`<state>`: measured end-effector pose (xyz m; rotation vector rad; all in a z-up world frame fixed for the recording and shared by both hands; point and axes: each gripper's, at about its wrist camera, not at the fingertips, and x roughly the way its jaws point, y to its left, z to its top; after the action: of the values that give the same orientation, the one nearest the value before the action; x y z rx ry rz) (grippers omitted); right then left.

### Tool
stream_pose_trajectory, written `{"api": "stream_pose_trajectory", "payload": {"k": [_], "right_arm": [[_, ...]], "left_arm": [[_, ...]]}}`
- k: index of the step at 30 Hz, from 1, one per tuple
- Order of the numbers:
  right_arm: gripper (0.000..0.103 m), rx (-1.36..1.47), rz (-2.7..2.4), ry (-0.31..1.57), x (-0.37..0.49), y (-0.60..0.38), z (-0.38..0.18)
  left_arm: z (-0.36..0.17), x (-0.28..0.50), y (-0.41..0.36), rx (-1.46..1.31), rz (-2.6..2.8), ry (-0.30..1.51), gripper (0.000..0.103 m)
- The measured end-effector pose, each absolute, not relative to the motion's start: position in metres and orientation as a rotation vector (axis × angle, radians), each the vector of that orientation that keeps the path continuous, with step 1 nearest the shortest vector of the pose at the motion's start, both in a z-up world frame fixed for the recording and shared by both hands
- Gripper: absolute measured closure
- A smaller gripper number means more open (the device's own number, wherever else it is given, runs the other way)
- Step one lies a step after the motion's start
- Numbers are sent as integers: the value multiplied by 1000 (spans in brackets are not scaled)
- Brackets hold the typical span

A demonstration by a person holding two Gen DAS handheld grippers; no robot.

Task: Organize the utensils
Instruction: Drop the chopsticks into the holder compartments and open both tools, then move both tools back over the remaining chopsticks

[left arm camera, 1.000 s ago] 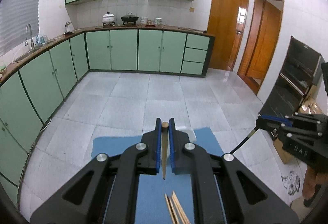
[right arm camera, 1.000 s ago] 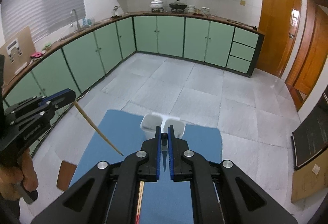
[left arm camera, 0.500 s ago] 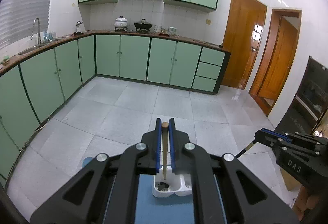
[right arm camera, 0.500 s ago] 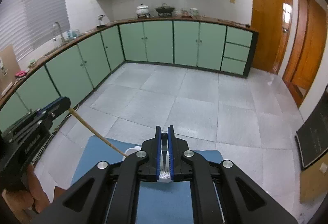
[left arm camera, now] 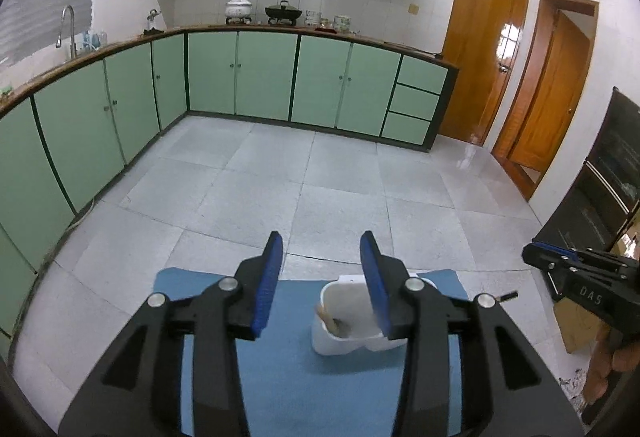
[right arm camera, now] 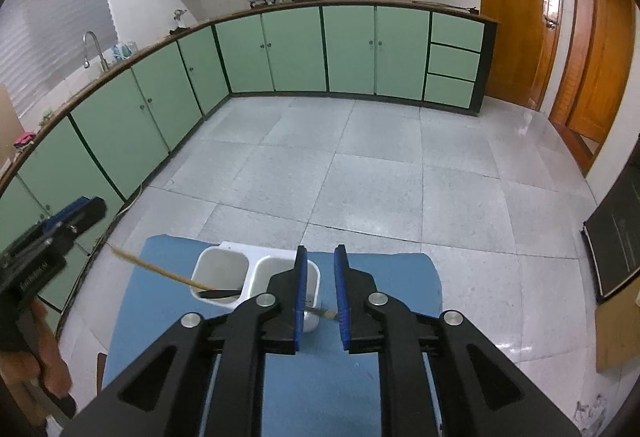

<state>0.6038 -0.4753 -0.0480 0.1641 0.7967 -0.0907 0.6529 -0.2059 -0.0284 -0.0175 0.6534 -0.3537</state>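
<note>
Wooden chopstick [right arm camera: 160,271] slants into left cup of white two-cup plastic holder [right arm camera: 224,269] on blue desk [right arm camera: 360,377]; left gripper [left arm camera: 322,287] fingers just opened, nothing between; right gripper [right arm camera: 320,295] fingers just parting, dark-handled utensil [right arm camera: 320,313] dropping beside right cup.

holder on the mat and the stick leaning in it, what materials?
Holder: looks like white moulded plastic, smooth, slightly glossy, thin rounded walls, two compartments. Stick: probably bamboo or wood, a chopstick by its look; matte tan, slender, tapered. Mat: likely blue fabric or foam, matte.
</note>
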Motion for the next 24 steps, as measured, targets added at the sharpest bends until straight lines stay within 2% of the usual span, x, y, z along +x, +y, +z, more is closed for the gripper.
{"api": "stream_pose_trajectory", "payload": {"k": [4,8,10,13,18,24], "right_arm": [[87,172,-84,768,574,-480,-38],[86,168,-73,739,542,-479,-30],[80,175,-65,727,523,-478,-31],[75,166,-54,697,489,-471,-34],[62,46,-48,629,421,-444,-58],[57,20,-34,627,341,-416,-122]], "left_arm": [[-10,631,-179,-19,-343,621,55],[0,601,-152,-18,-335,611,53],[2,584,-143,-2,-330,605,48],[1,551,-131,24,-332,594,46],[-22,484,-117,106,-338,553,35],[-77,416,-92,82,-365,585,29]]}}
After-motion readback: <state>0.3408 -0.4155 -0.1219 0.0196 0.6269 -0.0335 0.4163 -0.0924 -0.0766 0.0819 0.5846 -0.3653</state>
